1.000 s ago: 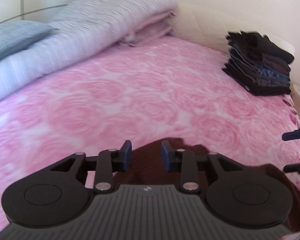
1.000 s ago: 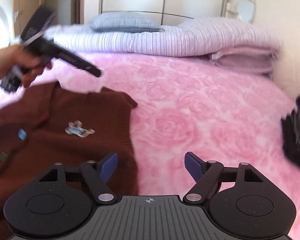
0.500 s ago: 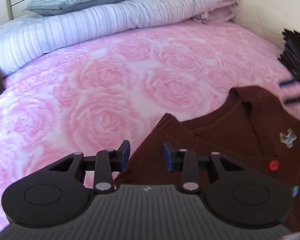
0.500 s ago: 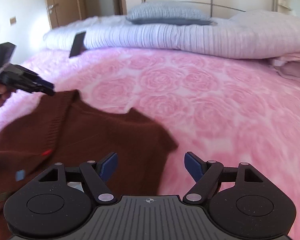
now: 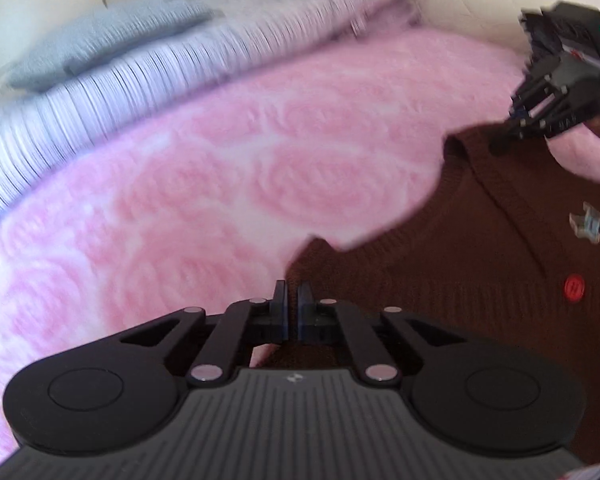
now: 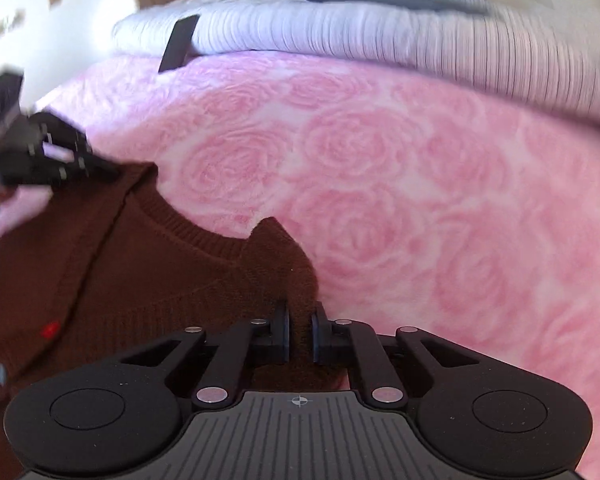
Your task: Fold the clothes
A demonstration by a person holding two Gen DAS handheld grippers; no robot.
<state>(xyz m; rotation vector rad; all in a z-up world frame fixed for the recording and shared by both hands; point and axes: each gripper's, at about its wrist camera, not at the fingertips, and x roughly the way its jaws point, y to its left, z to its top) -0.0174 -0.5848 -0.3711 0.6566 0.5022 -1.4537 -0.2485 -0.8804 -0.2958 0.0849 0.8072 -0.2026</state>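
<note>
cardigan (image 6: 148, 280), brown knit, one item, spread on the pink rose-print bedspread (image 6: 400, 184), neckline toward the far side where the striped duvet (image 6: 380, 36) and grey pillow (image 5: 100, 40) lie.

left gripper (image 5: 293, 304): fingers drawn nearly together, only a thin slit between them, at the left shoulder edge of the knit; we judge it pinched on that edge, though the cloth between the pads is barely visible.

right gripper (image 6: 299, 328): fingers narrow, a ridge of brown knit plainly bunched between them at the right shoulder.

relation that matters: the garment hangs and lies between our two grippers, its long axis running from the held shoulders back toward us, most of the body near and below both cameras. each gripper sits at its own corner, neither nearer the centre. we judge the next move to be a joint lift or lay-down to square the piece.

fittings noted: red button (image 5: 575, 288), small pale tag (image 5: 588, 222) on the front.

containers: none in view.
</note>
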